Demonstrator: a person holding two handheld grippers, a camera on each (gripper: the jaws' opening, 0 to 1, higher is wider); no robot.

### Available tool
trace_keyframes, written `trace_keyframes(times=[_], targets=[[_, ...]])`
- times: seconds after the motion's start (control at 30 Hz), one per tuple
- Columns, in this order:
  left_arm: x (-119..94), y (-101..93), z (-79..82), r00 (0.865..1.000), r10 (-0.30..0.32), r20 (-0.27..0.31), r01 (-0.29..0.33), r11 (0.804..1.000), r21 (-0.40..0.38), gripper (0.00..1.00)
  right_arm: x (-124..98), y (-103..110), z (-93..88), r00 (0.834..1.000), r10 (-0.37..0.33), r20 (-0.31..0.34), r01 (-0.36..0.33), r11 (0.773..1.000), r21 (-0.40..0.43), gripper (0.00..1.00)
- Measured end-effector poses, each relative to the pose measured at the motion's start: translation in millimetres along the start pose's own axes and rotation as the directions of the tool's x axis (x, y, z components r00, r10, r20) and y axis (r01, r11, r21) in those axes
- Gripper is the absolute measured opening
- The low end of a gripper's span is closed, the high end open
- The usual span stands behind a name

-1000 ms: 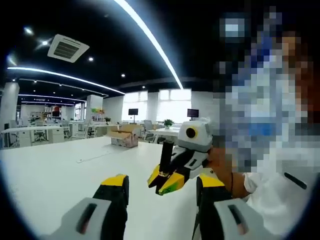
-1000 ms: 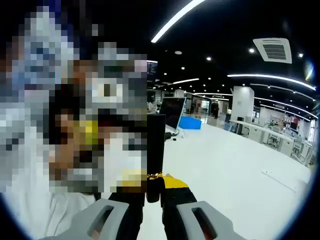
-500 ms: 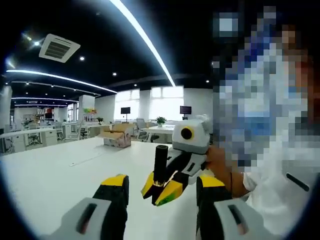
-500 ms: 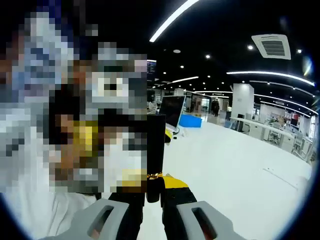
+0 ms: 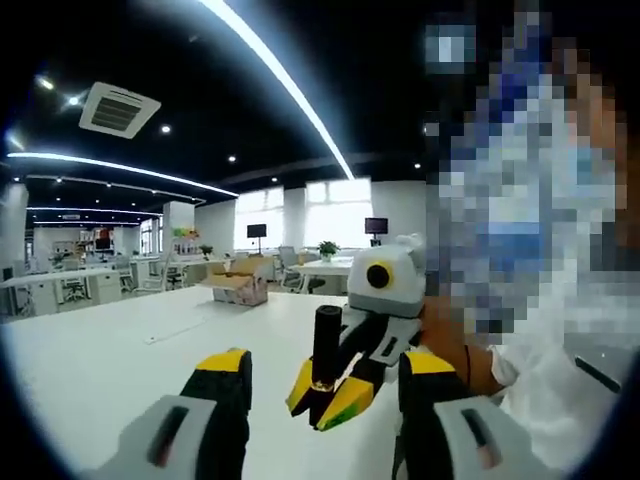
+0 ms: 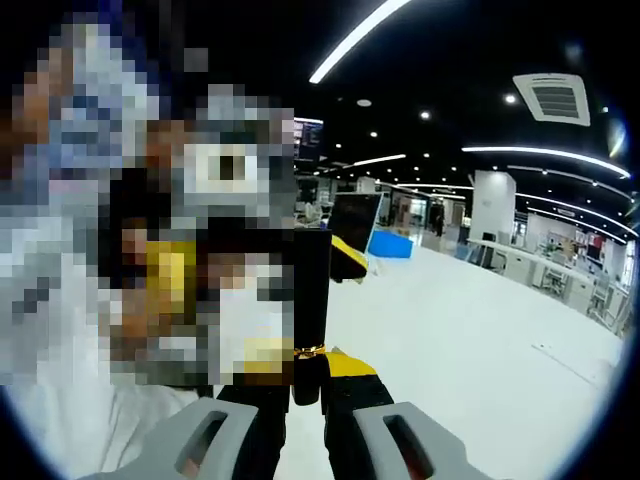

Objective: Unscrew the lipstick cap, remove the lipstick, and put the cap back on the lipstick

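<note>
A black lipstick tube with a thin gold ring stands upright in my right gripper, which is shut on its lower end below the ring. In the left gripper view the same lipstick rises from the right gripper, held by a person's hand. My left gripper is open, with a wide gap; its two yellow-tipped jaws stand on either side of the lipstick, apart from it. In the right gripper view one yellow fingertip of the left gripper shows just right of the tube's top.
A wide white table lies below both grippers. A cardboard box stands far back on it. In the right gripper view a laptop and a blue box sit further along the table. The person's white sleeve is close by.
The right gripper stays shut on the lipstick. The left gripper's yellow fingertip has come closer beside the tube's top in the right gripper view. Both views shifted slightly.
</note>
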State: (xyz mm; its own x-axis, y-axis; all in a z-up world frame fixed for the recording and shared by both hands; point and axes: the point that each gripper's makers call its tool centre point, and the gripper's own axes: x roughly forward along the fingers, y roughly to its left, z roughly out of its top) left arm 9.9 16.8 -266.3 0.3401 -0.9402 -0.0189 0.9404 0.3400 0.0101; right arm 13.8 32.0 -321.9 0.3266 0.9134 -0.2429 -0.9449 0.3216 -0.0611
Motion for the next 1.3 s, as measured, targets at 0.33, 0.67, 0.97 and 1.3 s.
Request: trace_keyframes(times=[0.33, 0.67, 0.97, 1.3], targets=[[3.5, 1.2, -4.7, 1.000, -0.003, -0.010, 0.003, 1.000, -0.014, 0.55, 2.3, -3.5, -2.4, 1.000, -0.003, 0.000, 0.003, 1.000, 0.010, 0.11], [5.5, -0.6, -1.0, 1.000, -0.023, 0.012, 0.023, 1.000, -0.017, 0.39, 5.1, -0.8, -1.0, 1.000, 0.005, 0.005, -0.005, 1.000, 0.014, 0.11], [5.3, -3.0, 0.3, 0.998, -0.050, 0.037, 0.051, 0.998, -0.043, 0.39, 9.8, 3.6, -0.9, 1.000, 0.017, 0.003, -0.017, 1.000, 0.013, 0.11], [4.3, -5.6, 0.4, 0.997, -0.064, 0.036, 0.066, 0.997, -0.050, 0.30, 11.2, 9.1, -2.2, 0.999, 0.036, -0.001, -0.036, 0.999, 0.015, 0.11]])
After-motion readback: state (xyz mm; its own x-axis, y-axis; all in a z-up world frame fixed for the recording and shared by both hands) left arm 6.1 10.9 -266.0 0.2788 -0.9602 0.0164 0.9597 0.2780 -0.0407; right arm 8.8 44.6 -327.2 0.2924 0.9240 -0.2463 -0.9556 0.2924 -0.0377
